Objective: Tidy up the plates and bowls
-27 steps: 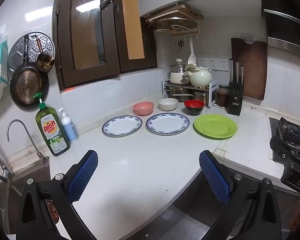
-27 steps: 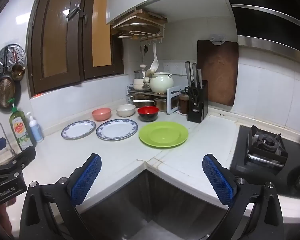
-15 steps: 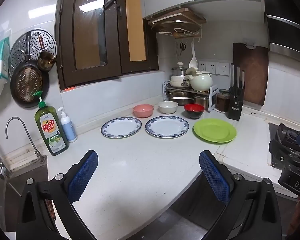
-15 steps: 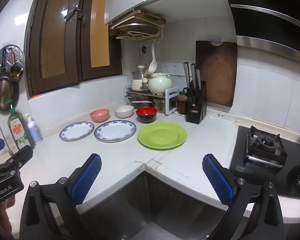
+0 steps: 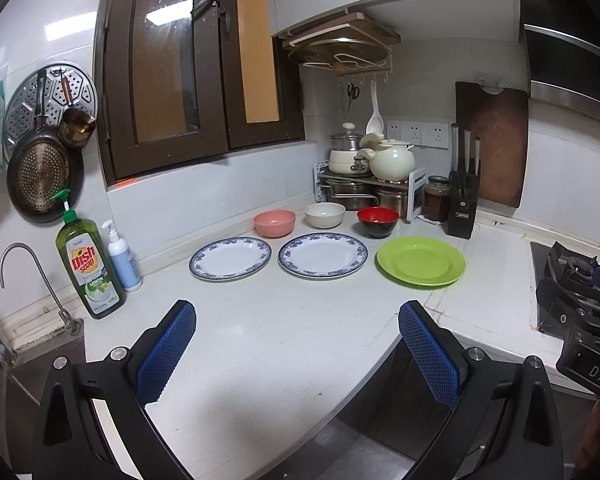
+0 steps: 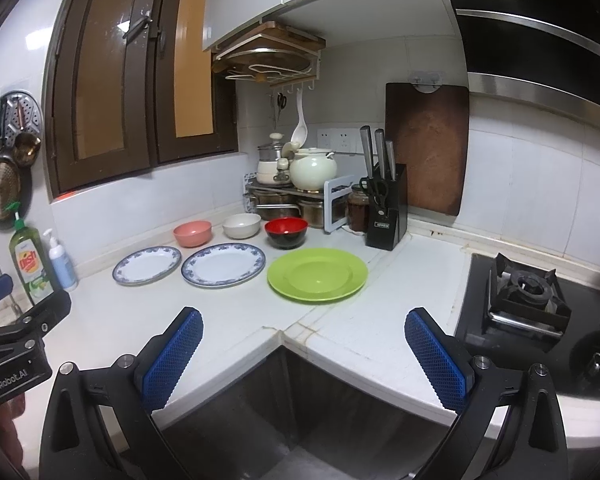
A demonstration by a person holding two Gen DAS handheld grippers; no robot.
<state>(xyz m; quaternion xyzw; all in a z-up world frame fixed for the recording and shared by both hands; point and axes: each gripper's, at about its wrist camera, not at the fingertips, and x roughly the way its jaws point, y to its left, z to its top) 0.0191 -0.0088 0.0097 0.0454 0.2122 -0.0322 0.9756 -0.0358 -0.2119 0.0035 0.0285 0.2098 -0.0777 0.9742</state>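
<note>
Two blue-rimmed white plates (image 5: 231,258) (image 5: 323,255) and a green plate (image 5: 421,266) lie in a row on the white corner counter (image 5: 260,340). Behind them stand a pink bowl (image 5: 274,223), a white bowl (image 5: 324,215) and a red-and-black bowl (image 5: 377,221). The right wrist view shows the same plates (image 6: 147,266) (image 6: 223,265) (image 6: 317,274) and bowls (image 6: 193,233) (image 6: 241,225) (image 6: 286,232). My left gripper (image 5: 296,344) is open over the counter's front, well short of the plates. My right gripper (image 6: 302,348) is open above the counter's inner corner edge, empty.
A pot rack (image 5: 364,188), jar, knife block (image 5: 463,204) and cutting board (image 5: 490,144) crowd the back corner. Dish soap (image 5: 90,268) and a pump bottle (image 5: 122,258) stand by the tap (image 5: 32,280) at left. A gas hob (image 6: 528,300) lies at right.
Both grippers have crept slightly forward and the views shifted a little; the dishes lie where they were. Both grippers stay open.
</note>
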